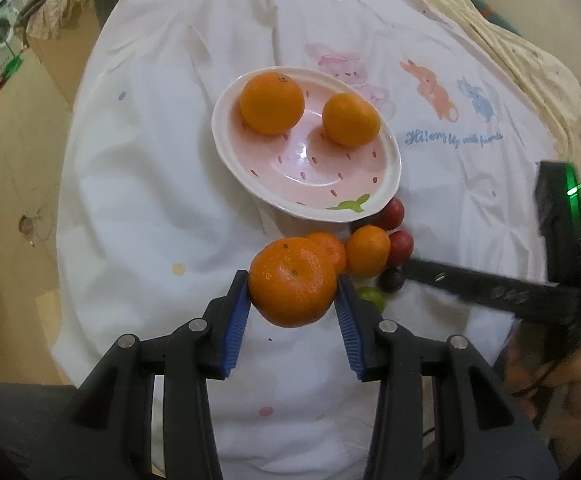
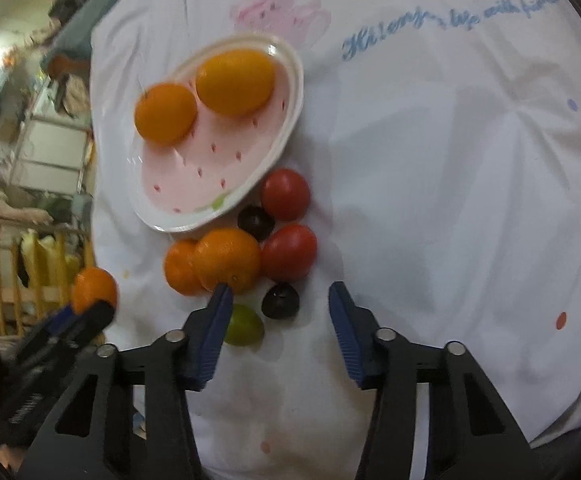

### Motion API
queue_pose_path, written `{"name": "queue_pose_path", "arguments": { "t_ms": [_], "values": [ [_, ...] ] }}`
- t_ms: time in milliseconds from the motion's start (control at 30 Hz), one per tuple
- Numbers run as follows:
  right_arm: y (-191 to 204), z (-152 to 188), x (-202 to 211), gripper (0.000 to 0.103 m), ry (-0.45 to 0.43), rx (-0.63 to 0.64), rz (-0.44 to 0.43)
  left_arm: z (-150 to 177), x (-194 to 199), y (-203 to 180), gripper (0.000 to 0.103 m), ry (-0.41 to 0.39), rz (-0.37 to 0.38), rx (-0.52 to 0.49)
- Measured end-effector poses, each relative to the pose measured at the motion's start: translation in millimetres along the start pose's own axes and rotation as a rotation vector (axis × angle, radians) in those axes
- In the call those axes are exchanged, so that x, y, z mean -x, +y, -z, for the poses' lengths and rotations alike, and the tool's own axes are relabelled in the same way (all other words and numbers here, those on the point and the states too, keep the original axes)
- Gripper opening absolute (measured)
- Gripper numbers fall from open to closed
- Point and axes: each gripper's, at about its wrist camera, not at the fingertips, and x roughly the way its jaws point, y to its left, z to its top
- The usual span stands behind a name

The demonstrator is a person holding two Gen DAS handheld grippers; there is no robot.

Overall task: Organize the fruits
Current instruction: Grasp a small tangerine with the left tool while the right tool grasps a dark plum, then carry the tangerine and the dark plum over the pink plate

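Each view looks forward and steeply down along its own gripper's two fingers onto the cloth [image 1: 150, 184]. The left wrist camera sits close behind the left gripper [image 1: 292, 298], with the plate [image 1: 386, 148] ahead of the tips and the loose fruit pile [image 1: 368, 256] just ahead to the right; the right gripper [image 1: 406, 266] enters from its right edge. The right wrist camera sits close behind the right gripper [image 2: 276, 294], the pile just ahead of its tips, the plate [image 2: 296, 92] ahead-left, the left gripper [image 2: 90, 308] at its left edge. Both views share plate, pile and printed cloth.
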Motion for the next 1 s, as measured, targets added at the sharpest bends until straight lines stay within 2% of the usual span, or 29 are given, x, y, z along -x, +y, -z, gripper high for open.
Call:
{"name": "queue_pose_path", "arguments": {
  "t_ms": [267, 400, 733, 1000],
  "values": [
    [19.1, 2.6, -25.7, 0.038, 0.053, 0.09, 0.101, 0.1, 3.4, 1.4, 0.038, 0.0, 0.033, 0.017],
    [21.2, 2.8, -29.5, 0.026, 0.063, 0.128, 0.133, -1.1, 3.2, 4.9, 0.038, -0.001, 0.027, 0.024],
    [4.1, 4.3, -13.9, 0.025, 0.045, 0.096, 0.071, -2.3, -0.3, 18.3, 0.038, -0.013, -0.003, 0.054],
    [-3.2, 8.2, 28.3, 0.025, -0.054, 0.069, 0.004, -0.6, 4.0, 19.4, 0.038, -0.066, -0.046, 0.039]
  ]
}}
